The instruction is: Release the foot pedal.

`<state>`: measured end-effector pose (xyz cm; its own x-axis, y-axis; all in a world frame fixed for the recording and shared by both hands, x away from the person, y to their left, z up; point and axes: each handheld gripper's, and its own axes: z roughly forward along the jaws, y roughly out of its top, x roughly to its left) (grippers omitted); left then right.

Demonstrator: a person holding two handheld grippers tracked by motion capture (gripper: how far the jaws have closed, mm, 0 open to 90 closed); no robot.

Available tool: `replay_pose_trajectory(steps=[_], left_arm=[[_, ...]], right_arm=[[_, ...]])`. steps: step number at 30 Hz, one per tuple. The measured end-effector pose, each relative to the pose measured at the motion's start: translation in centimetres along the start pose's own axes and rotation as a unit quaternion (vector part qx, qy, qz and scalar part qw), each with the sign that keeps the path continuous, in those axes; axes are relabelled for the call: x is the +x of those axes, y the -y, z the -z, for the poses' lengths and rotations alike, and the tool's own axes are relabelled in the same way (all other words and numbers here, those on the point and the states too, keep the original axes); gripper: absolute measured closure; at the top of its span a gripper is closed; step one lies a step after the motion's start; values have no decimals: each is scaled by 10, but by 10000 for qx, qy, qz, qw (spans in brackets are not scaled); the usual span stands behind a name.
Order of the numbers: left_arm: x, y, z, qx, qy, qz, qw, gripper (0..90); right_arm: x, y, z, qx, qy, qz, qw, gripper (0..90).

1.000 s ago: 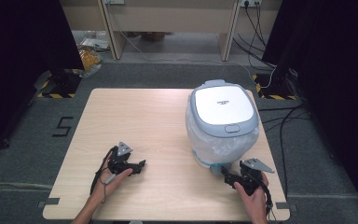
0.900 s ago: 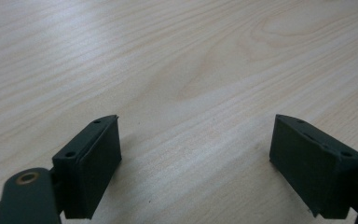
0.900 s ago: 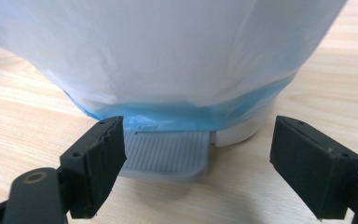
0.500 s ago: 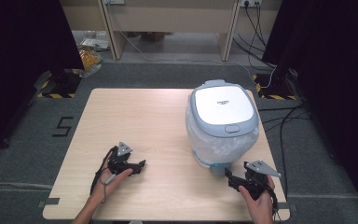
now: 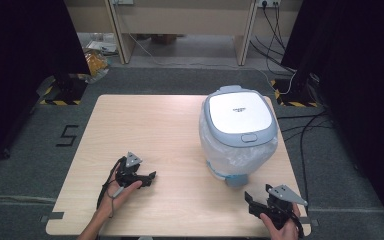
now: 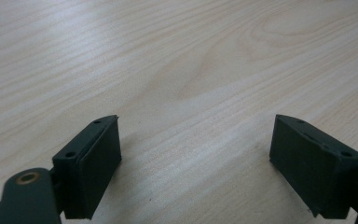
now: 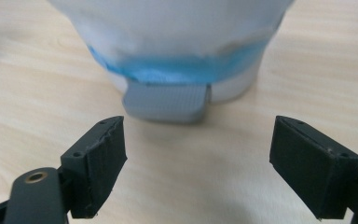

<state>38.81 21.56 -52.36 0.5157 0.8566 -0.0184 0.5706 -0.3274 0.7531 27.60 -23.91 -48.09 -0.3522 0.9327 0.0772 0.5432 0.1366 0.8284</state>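
Note:
A white bin with a grey-rimmed white lid [image 5: 240, 117] stands on the right half of the wooden table [image 5: 145, 125], its body wrapped in clear plastic. In the right gripper view its base [image 7: 182, 70] carries a blue band, and a grey pedal [image 7: 165, 100] juts out toward me. My right gripper [image 5: 250, 202] [image 7: 196, 158] is open at the near right edge, a short way in front of the pedal and holding nothing. My left gripper [image 5: 150, 180] [image 6: 196, 158] rests open at the near left, over bare wood.
Grey floor surrounds the table, and a "5" mark [image 5: 67, 135] lies to its left. Cables [image 5: 300, 125] trail on the floor at the right. Desk legs [image 5: 117, 30] and dark curtains stand behind. Bare wood spans the table's left and middle.
My right gripper has drawn back from the bin's base toward the near edge of the table and slightly right. The left gripper and the bin have stayed put.

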Motion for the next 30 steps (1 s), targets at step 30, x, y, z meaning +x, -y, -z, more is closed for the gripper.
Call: replay_pose_trajectory(steps=[30], left_arm=[[0,0,0,9,11,-4,10000,157]], right_arm=[[4,56,-7,159,330,299,9989,117]])
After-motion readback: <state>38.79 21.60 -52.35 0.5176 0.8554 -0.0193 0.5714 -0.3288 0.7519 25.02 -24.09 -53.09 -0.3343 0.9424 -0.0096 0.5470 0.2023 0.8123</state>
